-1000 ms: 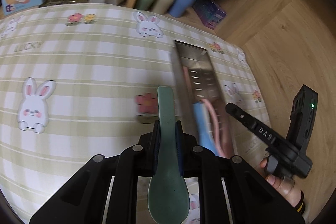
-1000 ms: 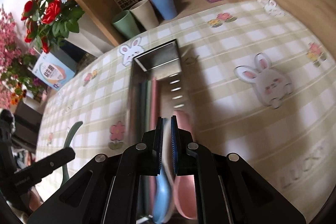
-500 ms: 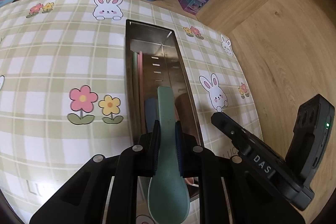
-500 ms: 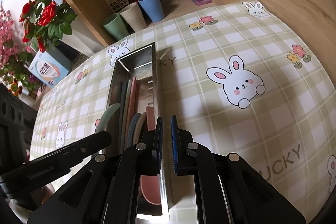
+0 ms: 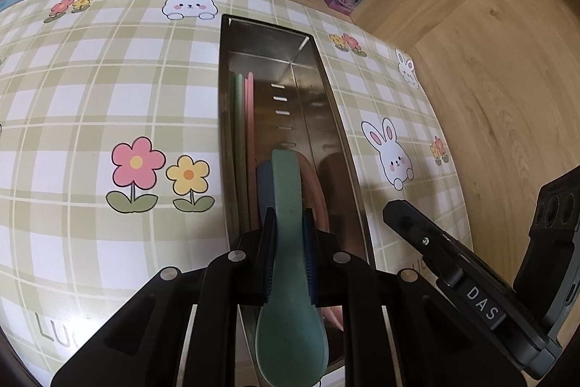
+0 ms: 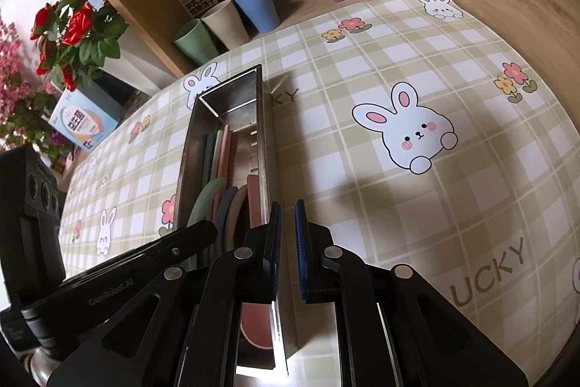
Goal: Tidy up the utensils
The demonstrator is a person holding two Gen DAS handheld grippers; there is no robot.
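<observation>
Table: glossy check cloth, soft and printed. On it a long narrow steel tray, slotted floor, already holding flat pastel plastic utensils along one wall. Left tongs clamp a matte green spoon mid-handle, poised over the tray. Best move, by judgement: keep the handle parallel to the walls, lower, then release. Right tongs nearly shut, empty, just beside the tray.

From the left wrist we look steeply down, close over the metal tray on the worktop. From the right wrist we face the same tray from its right, sharing the cups behind.
</observation>
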